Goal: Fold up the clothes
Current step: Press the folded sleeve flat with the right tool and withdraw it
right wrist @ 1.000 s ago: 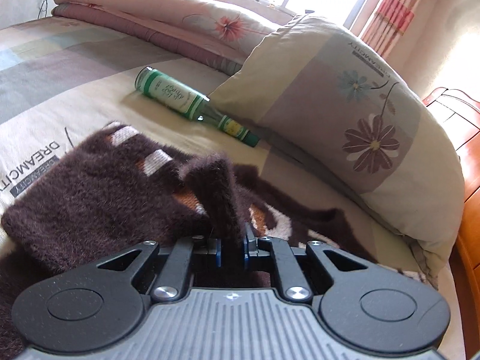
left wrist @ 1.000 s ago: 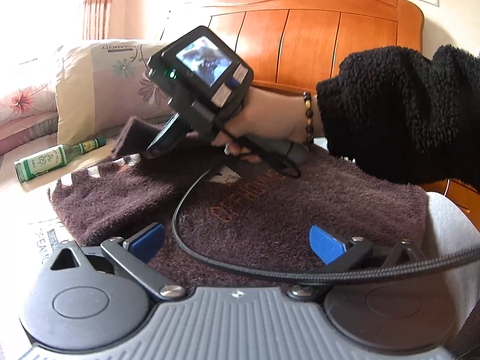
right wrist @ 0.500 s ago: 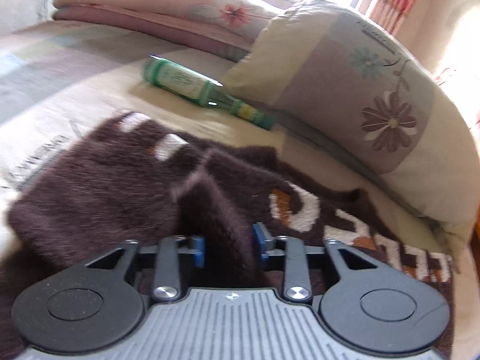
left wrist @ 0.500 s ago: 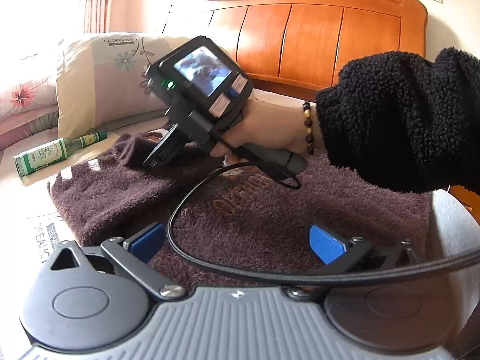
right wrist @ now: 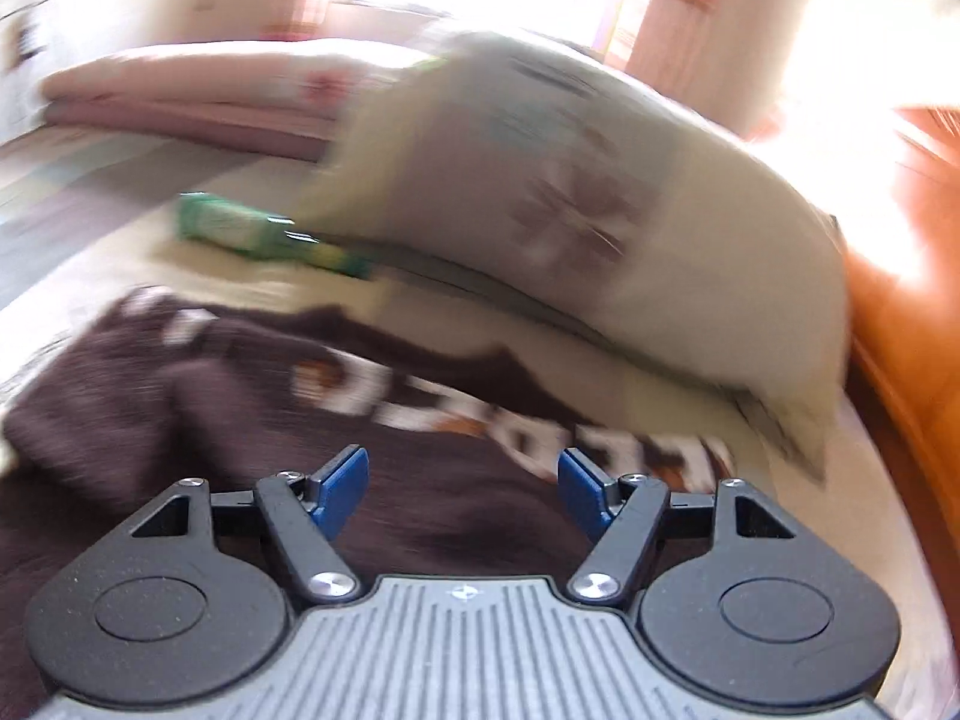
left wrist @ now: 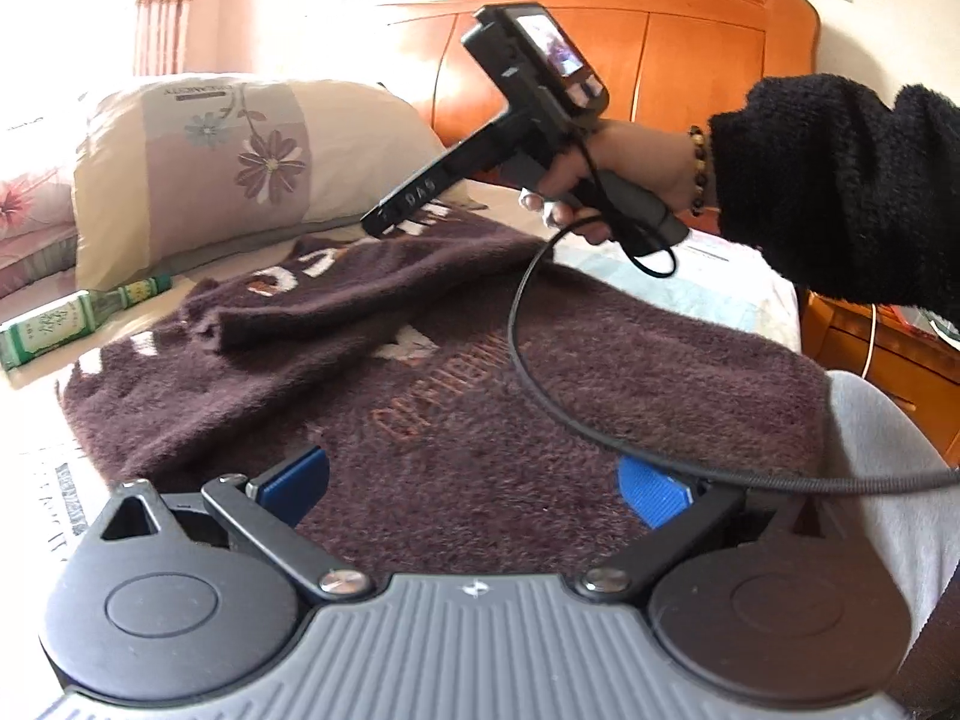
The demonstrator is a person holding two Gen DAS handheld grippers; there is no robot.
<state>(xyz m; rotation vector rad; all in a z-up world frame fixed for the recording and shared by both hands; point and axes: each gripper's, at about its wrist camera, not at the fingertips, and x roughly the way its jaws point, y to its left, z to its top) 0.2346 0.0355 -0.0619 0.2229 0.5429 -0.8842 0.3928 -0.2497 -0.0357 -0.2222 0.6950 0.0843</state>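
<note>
A fuzzy dark brown sweater [left wrist: 456, 372] with orange lettering and white marks lies spread on the bed, one sleeve [left wrist: 360, 294] folded across its body. My left gripper [left wrist: 474, 483] hovers open over the sweater's near part, nothing between its blue pads. In the left wrist view the right gripper [left wrist: 375, 222] is held up by a hand in a black fleece sleeve [left wrist: 840, 180], its tip above the folded sleeve. The blurred right wrist view shows that gripper [right wrist: 462, 495] open and empty above the sweater [right wrist: 198, 396].
A green glass bottle [left wrist: 54, 327] lies on the bed left of the sweater, beside a floral pillow [left wrist: 240, 162]. An orange wooden headboard [left wrist: 660, 60] stands behind. A black cable [left wrist: 540, 384] loops over the sweater. Grey fabric [left wrist: 882, 480] shows at the right edge.
The right gripper opened and let go of the sleeve, which now lies folded across the sweater. It then lifted up and away, blurring its view. My left gripper stayed open.
</note>
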